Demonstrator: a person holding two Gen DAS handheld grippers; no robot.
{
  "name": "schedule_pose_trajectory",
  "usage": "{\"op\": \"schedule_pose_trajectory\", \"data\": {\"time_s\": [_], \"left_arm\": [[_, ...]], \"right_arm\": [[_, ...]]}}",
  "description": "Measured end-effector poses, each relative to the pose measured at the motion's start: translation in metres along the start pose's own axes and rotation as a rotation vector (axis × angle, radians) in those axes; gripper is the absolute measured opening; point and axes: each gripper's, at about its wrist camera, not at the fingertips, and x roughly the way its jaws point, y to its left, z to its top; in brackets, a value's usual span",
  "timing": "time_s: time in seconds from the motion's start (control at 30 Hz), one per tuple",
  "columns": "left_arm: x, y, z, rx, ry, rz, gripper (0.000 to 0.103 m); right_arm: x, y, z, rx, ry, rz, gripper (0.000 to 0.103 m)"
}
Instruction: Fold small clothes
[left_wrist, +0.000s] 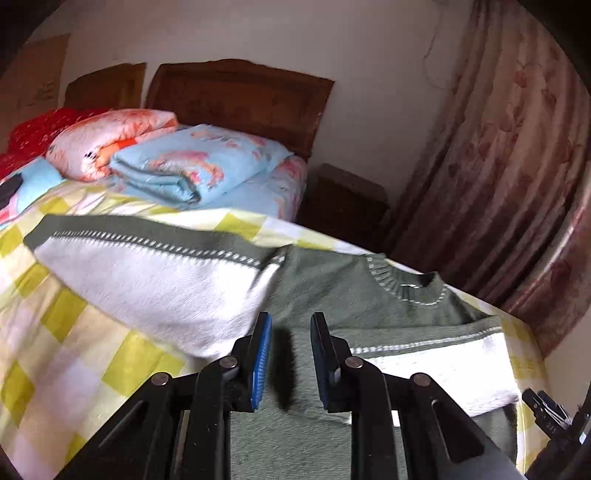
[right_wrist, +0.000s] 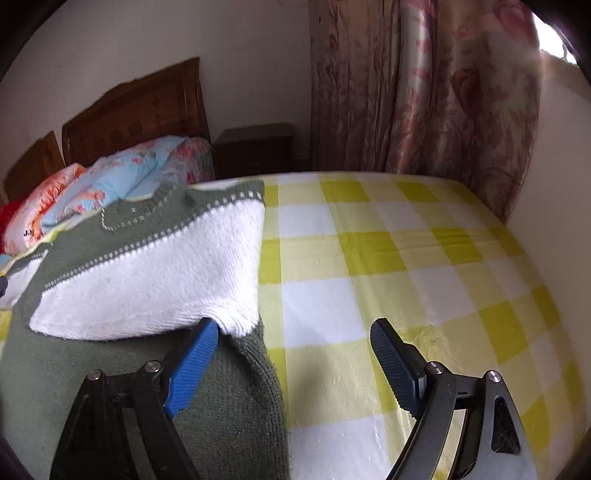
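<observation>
Covering most of both views was one bed (left_wrist: 92, 332) under a yellow-and-white checked sheet (right_wrist: 388, 258), with one wooden headboard (left_wrist: 240, 96) against the wall and one floral curtain (right_wrist: 424, 92) hanging beyond the far edge. One dark nightstand (right_wrist: 255, 147) stood between headboard and curtain. Three folded quilts were stacked near the headboard: one blue (left_wrist: 192, 166), one pink-orange (left_wrist: 110, 140) and one red (left_wrist: 33, 136). One green-and-white sweater (left_wrist: 332, 295) lay flat on the sheet, collar toward the curtain, both white sleeves folded in over the green body. Two grippers showed. The left gripper (left_wrist: 290, 362) hovered above the green body with its fingers slightly apart and nothing between them. The right gripper (right_wrist: 291, 363) had its fingers spread wide, the blue left finger (right_wrist: 192, 369) touching the tip of the folded sleeve at the sweater's edge, the other finger over bare sheet.
</observation>
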Motion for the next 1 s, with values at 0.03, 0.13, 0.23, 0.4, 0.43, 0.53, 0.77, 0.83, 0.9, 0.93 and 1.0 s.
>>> {"op": "schedule_pose_trajectory", "data": {"time_s": [0.03,0.13,0.23,0.4,0.43,0.53,0.77,0.83,0.9,0.93,1.0], "left_arm": [[0.003,-0.012,0.003,0.026,0.011,-0.038,0.025],[0.031,-0.049,0.006,0.061,0.088,-0.17,0.025],[0.066,-0.07,-0.011,0.131,0.188,-0.185,0.025],[0.083,-0.044,-0.035,0.095,0.221,-0.235,0.025],[0.085,-0.039,-0.035,0.066,0.218,-0.26,0.025],[0.084,-0.036,-0.035,0.056,0.214,-0.267,0.025],[0.077,-0.037,-0.033,0.068,0.205,-0.253,0.025],[0.078,-0.035,-0.034,0.058,0.204,-0.262,0.025],[0.077,-0.034,-0.033,0.052,0.205,-0.269,0.025],[0.077,-0.033,-0.034,0.049,0.206,-0.273,0.025],[0.077,-0.033,-0.034,0.048,0.204,-0.275,0.025]], "right_arm": [[-0.004,0.005,0.006,-0.013,-0.037,0.017,0.103],[0.004,0.032,0.03,-0.094,-0.064,0.107,0.103],[0.026,0.05,0.053,-0.1,-0.042,0.221,0.103],[0.055,0.053,0.067,-0.065,0.01,0.277,0.103],[0.059,0.052,0.069,-0.068,0.012,0.278,0.103],[0.072,0.042,0.08,-0.041,0.027,0.283,0.103],[0.105,0.064,0.116,-0.005,0.099,0.35,0.103],[0.122,0.076,0.12,0.019,0.147,0.393,0.103],[0.144,0.085,0.119,0.058,0.233,0.4,0.103],[0.157,0.087,0.117,0.071,0.287,0.358,0.103],[0.163,0.088,0.118,0.066,0.282,0.284,0.103]]}}
